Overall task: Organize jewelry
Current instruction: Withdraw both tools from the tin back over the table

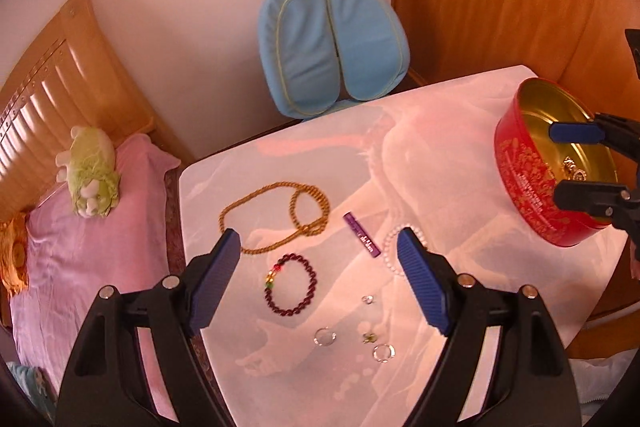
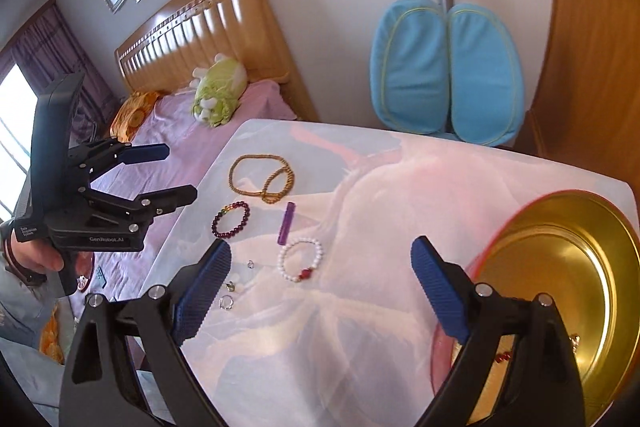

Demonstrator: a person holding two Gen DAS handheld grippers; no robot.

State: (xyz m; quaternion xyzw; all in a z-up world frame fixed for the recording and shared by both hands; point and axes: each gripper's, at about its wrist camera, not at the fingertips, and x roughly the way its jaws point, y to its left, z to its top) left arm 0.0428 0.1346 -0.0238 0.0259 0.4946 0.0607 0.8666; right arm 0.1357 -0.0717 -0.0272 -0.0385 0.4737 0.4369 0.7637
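Checking both cams: your left gripper [image 1: 318, 281] and right gripper [image 2: 320, 291] gape wide, empty, jewelry on the table [image 1: 460, 131]; only right view shows the white bracelet [image 2: 300, 259] whole.

both hand-held grippers [image 1: 320, 267] [image 2: 320, 279] wide apart, empty, angled downward

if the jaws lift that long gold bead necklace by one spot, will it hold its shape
Probably not. The gold bead necklace lies in slack, overlapping loops on the tablecloth, so it would likely droop into a hanging strand. Its small round beads may slip between the pads.
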